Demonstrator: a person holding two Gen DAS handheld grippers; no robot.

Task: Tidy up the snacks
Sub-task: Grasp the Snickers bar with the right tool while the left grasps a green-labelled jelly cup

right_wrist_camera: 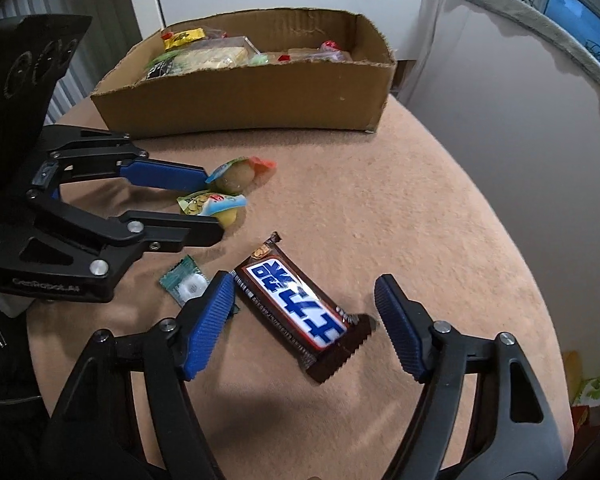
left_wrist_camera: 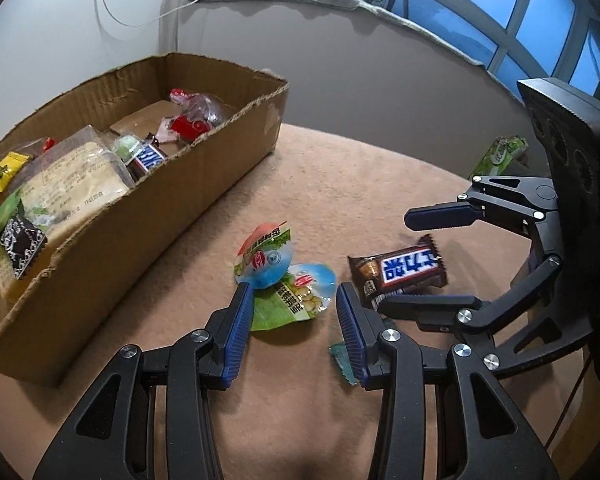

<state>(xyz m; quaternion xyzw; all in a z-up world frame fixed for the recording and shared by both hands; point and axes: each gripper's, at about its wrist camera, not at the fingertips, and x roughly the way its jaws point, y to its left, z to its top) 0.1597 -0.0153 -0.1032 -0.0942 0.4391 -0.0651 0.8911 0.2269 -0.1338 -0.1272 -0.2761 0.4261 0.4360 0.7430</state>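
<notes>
Both claws stand wide and hold nothing. The right claw (right_wrist_camera: 304,316) straddles the chocolate bar (right_wrist_camera: 296,304), which lies flat on the bench (right_wrist_camera: 420,208) on the near side of the cardboard box (right_wrist_camera: 240,100). The left claw (left_wrist_camera: 292,312) reaches over two egg packets (left_wrist_camera: 284,280), nearer the box than the bar is.

The bar lies slantwise between the right claw's pads (right_wrist_camera: 206,320), so closing as it stands would likely catch it corner to corner and let it twist or slide out of the glossy wrapper. The lower packet lies flat, so the left claw may pinch only a thin edge, or gather both packets at once and drop one on the way to the box.

A small teal candy (right_wrist_camera: 186,284) sits just beside the bar, touching or nearly touching the right claw's left pad; it could be nudged away or caught up. The two claws work close together and could knock each other. The box already holds many snacks (left_wrist_camera: 72,184), its far end barer.
</notes>
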